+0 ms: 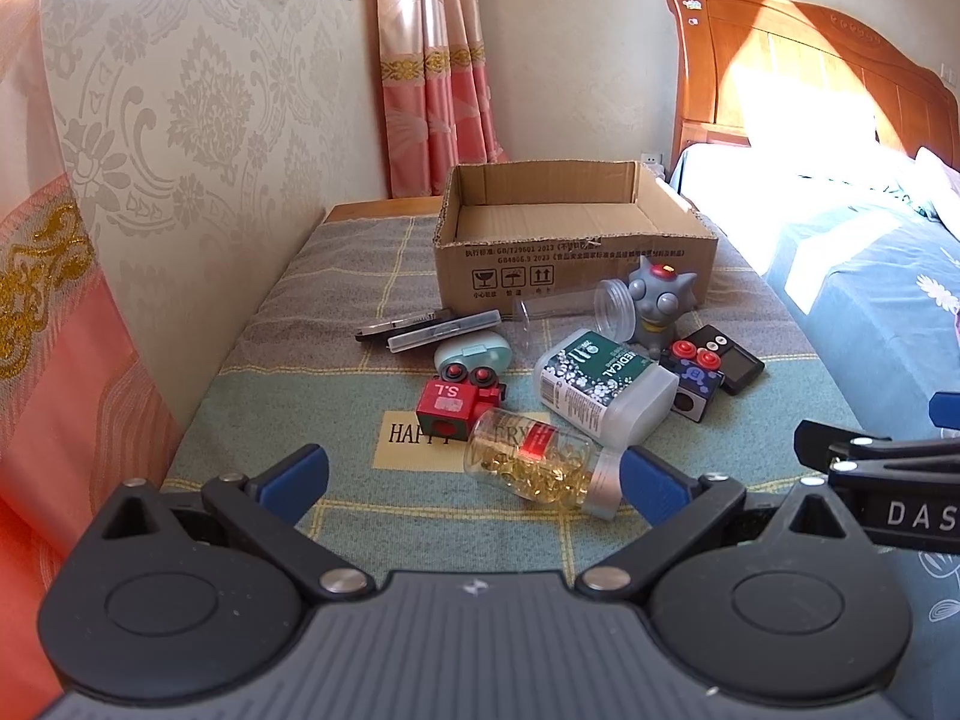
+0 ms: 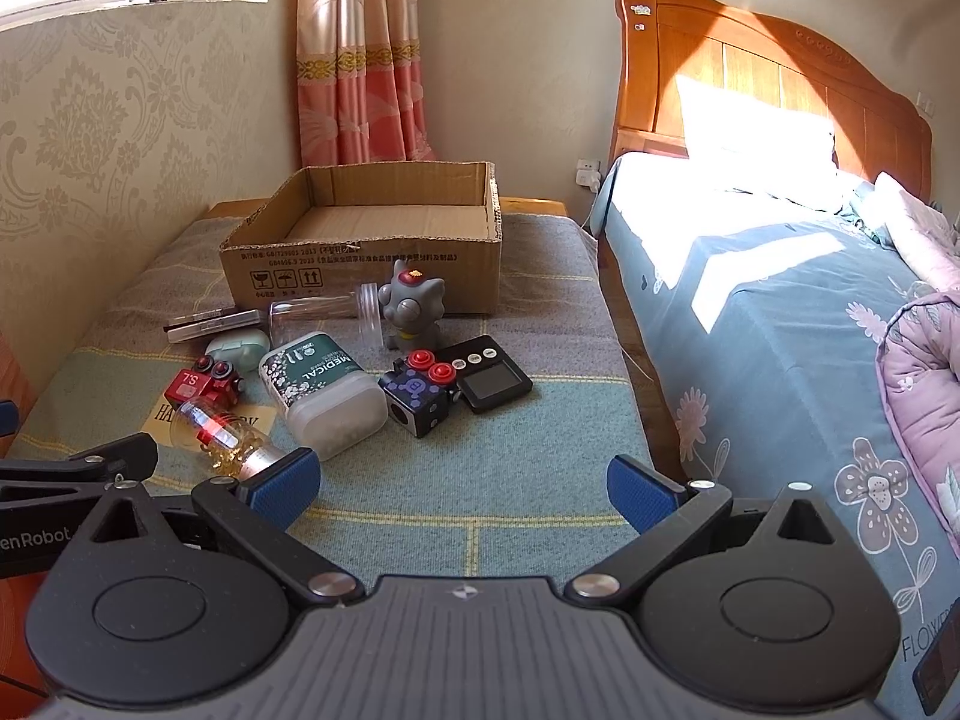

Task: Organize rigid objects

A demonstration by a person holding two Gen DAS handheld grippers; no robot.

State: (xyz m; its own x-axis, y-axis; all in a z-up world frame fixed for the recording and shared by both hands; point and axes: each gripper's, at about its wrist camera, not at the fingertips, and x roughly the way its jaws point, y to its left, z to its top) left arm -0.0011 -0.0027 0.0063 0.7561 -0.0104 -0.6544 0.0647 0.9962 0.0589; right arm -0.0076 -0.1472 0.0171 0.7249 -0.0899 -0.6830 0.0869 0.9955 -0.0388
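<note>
Left tongs (image 1: 474, 480) wide, empty; right tongs (image 2: 462, 489) wide, empty. Capsule bottle (image 1: 540, 468) lies on side near bench front edge, cardboard box (image 1: 570, 228) at far edge. Bottle likely light, hard, slippery, rolls; grip across body beside cap.

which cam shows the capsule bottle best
The left wrist view: the capsule bottle lies on its side just ahead of the left gripper, with the whole body, red label and silver cap visible. In the right wrist view, the bottle sits off to the left, its cap hidden behind a gripper finger.
</note>
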